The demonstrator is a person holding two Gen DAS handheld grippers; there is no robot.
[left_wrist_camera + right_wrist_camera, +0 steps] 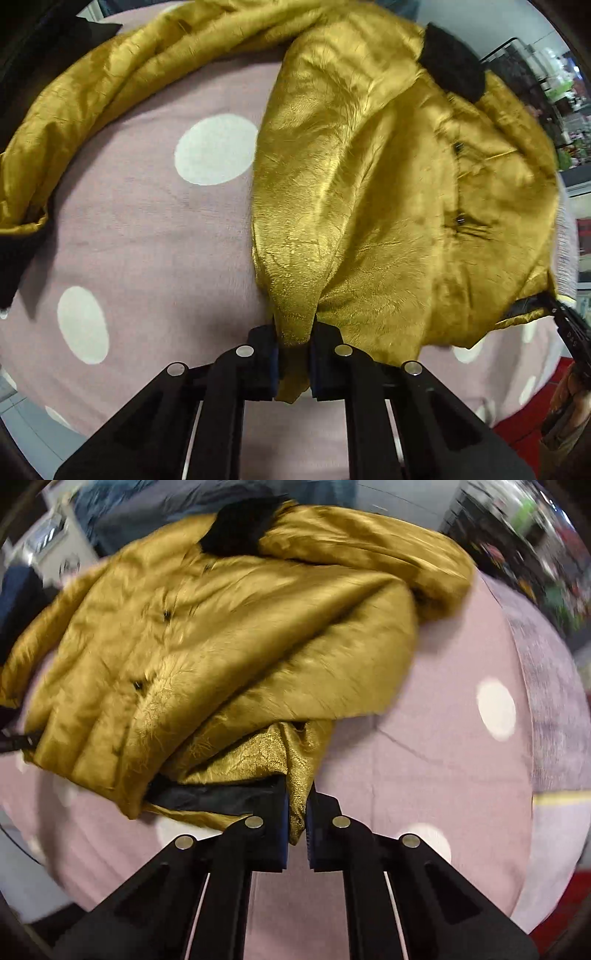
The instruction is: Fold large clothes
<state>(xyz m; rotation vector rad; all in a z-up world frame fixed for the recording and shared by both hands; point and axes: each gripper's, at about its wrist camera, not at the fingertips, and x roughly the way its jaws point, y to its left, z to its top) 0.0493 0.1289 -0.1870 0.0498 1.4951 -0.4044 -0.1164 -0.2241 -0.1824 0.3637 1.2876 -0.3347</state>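
**Both corners pinched, fold barely begun**

Pinched between the left gripper (294,363) pads: a bunched corner of the gold jacket (388,192), clamped tight. Same on the other side, with the right gripper (296,829) closed on a gathered fold of the hem beside a strip of black lining (218,797). Spread over the pink dotted cover (147,236), body rumpled, one sleeve (110,77) flung out in a long arc toward a black cuff (14,258), dark collar (452,66) at the far end. Little done so far, judging by the lie: no tidy crease anywhere, sleeve not yet tucked in. Left to do, most likely: lifting the hem over, bringing the sleeves in, halving the body, smoothing.
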